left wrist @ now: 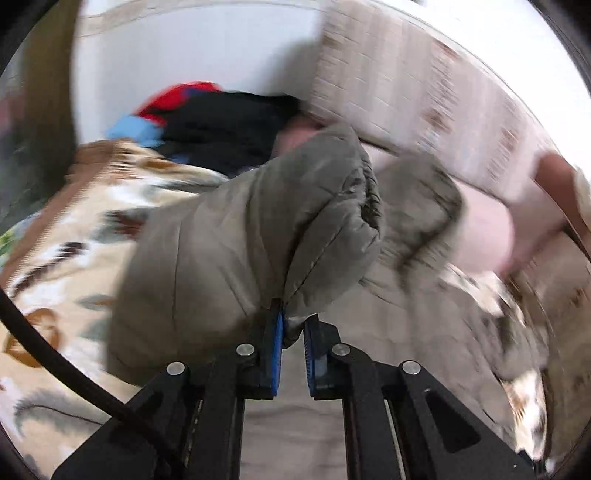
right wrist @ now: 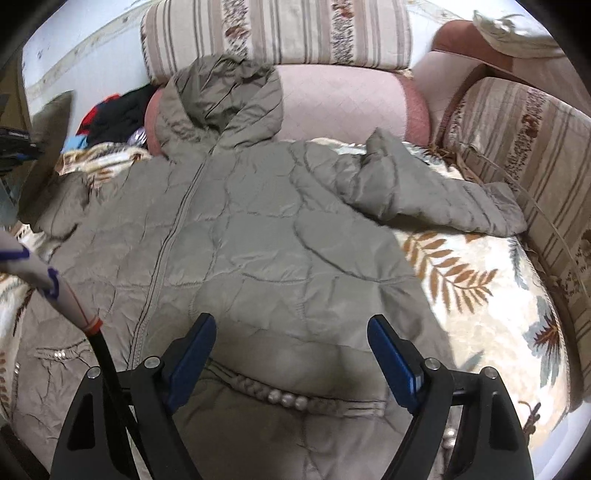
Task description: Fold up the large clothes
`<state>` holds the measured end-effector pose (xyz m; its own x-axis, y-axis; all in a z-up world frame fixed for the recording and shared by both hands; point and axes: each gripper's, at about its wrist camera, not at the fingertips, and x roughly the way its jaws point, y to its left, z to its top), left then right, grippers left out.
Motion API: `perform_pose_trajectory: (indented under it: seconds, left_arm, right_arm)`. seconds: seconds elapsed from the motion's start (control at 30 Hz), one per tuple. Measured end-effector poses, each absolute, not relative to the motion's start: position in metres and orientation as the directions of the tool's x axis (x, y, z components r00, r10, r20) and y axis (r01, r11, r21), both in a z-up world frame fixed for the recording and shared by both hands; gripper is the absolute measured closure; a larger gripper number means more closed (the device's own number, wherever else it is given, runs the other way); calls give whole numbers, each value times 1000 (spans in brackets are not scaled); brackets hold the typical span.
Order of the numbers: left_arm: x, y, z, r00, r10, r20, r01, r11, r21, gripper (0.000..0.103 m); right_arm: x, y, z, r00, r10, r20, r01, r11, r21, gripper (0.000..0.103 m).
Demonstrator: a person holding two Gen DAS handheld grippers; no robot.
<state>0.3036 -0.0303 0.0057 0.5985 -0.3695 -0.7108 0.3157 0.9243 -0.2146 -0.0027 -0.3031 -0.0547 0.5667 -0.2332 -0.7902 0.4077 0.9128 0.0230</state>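
Gripping a thin edge of the jacket sleeve [left wrist: 258,229], the left claw [left wrist: 293,332] is closed on fabric; the slippery cloth could slide out. From the right wrist, the right claw [right wrist: 291,332] hangs wide and empty above the jacket [right wrist: 236,236] spread on the sofa [right wrist: 480,280]; the body may shift unpinned.

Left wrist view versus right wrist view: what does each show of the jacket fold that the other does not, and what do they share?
Only the left wrist view shows the left tool shut on a jacket sleeve, lifted off the leaf-print cover.

Only the right wrist view shows the whole olive jacket lying zipped and front up, its hood against the pink cushion, the other sleeve spread out, and the right tool open above the hem.

Both show the clothes pile and the striped sofa back.
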Motion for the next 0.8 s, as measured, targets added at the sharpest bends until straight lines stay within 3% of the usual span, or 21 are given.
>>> perform_pose_trajectory:
  seconds: [0.13, 0.23, 0.3, 0.4, 0.8]
  left_arm:
    - [276, -92, -28, 511, -416, -752, 407, 888, -215, 90]
    - [257, -117, -53, 448, -420, -789, 445, 871, -211, 76]
    - [242, -120, -61, 411, -443, -797, 454, 857, -242, 53]
    - [206, -107, -55, 402, -487, -775, 454, 841, -293, 32]
    - [109, 0, -75, 505, -341, -793, 276, 934, -226, 28]
  right_arm:
    - [-15, -312, -48, 573, -242, -783, 432, 901, 37, 15]
    - [-21, -319, -46, 572, -233, -786, 442, 895, 56, 15]
    - [-23, -322, -42, 576, -229, -784, 442, 895, 63, 15]
    - [-20, -324, -38, 581, -215, -785, 433, 899, 74, 15]
    - [96, -329, -87, 538, 109, -836, 388, 848, 361, 14]
